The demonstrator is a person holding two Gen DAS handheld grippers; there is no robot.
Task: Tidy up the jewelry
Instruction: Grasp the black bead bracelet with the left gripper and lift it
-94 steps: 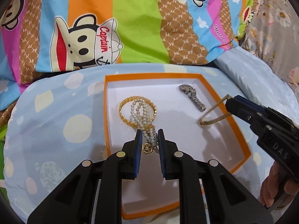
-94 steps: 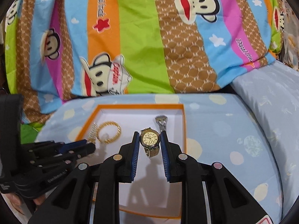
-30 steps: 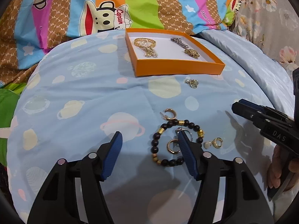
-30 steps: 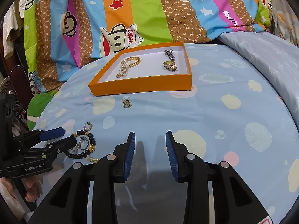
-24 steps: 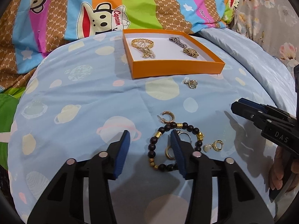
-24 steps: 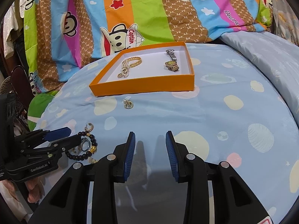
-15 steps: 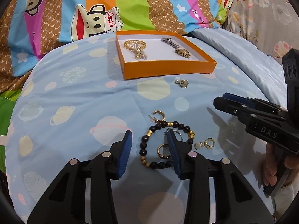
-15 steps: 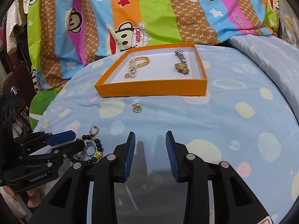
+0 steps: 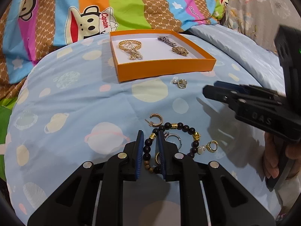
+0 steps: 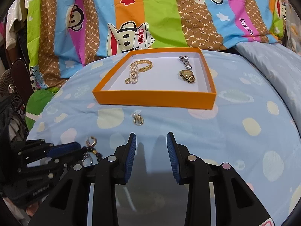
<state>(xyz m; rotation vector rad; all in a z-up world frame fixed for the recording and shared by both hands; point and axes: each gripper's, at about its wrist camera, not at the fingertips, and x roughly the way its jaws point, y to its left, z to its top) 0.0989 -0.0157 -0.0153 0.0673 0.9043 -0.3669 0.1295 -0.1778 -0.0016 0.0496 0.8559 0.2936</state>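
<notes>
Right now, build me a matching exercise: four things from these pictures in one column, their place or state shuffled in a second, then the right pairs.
1. gold watch
2. beaded bracelet
3. left gripper
4. right gripper

A. lies on the blue sheet, partly between blue pads
B. open over bare sheet, nothing between its pads
C. inside the orange box
D. closing around dark beads

Pairs: 1-C, 2-A, 3-D, 4-B

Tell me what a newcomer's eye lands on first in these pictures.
First, the orange box at the far end of the blue spotted bedspread, holding gold chains and two watches. Then, up close, the left gripper, whose jaws have just been closing on a dark beaded bracelet with loose earrings beside it.
</notes>
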